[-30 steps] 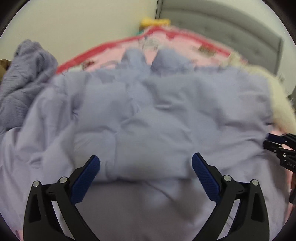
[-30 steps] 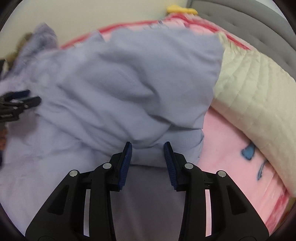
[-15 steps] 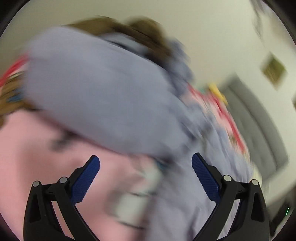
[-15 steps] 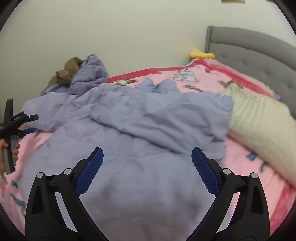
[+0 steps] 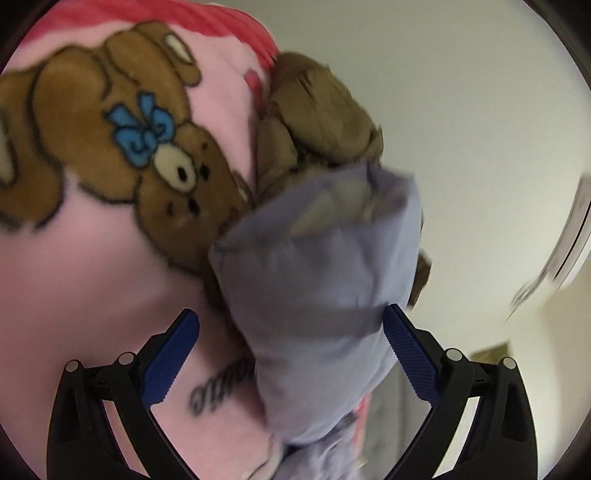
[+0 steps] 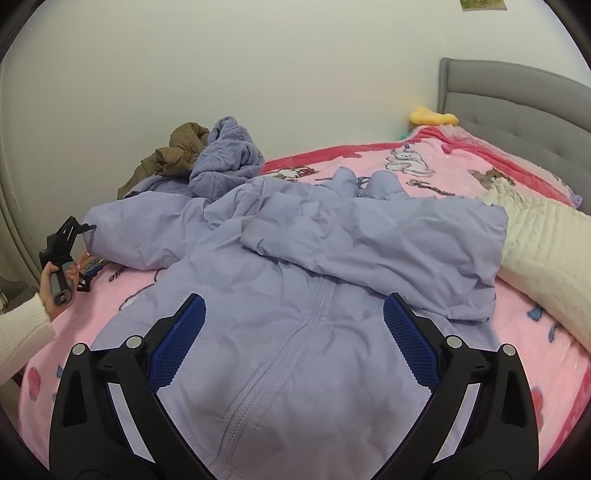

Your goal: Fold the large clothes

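Right wrist: blanket script (partly legible).

Under my work lies a pink fleece blanket with a red border, printed with cartoon bears and kittens; one brown bear with a blue bow fills my left view. A cream quilted pillow rests on its right side, below the grey padded headboard. A yellow plush toy sits in the far corner against the pale wall, where a small picture hangs high up.
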